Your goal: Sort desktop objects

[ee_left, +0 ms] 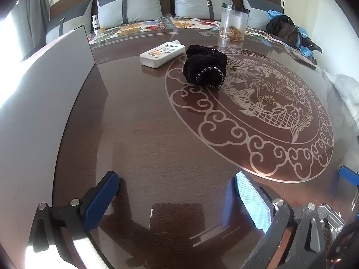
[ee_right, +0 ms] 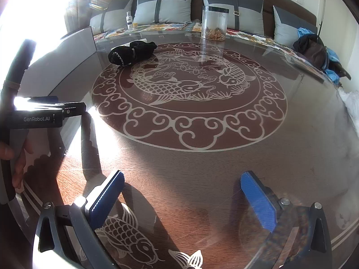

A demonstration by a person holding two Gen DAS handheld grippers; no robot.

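Note:
A black velvet scrunchie [ee_left: 205,68] lies on the dark glass-topped table [ee_left: 157,139], on the rim of the carp pattern. A white tube [ee_left: 162,53] lies just left of it. In the right wrist view the scrunchie [ee_right: 132,52] lies far left and hides most of the tube. A clear jar [ee_left: 234,22] with brown contents stands at the far edge; it also shows in the right wrist view [ee_right: 214,23]. My left gripper [ee_left: 177,192] is open and empty above the near table. My right gripper [ee_right: 182,192] is open and empty near the front edge.
A grey box [ee_left: 44,103] stands along the table's left side, also in the right wrist view [ee_right: 76,47]. The left gripper's body [ee_right: 42,113] shows at the left of the right wrist view. A sofa with cushions [ee_left: 134,9], a small bottle [ee_left: 96,24] and dark clothes [ee_left: 287,30] lie behind.

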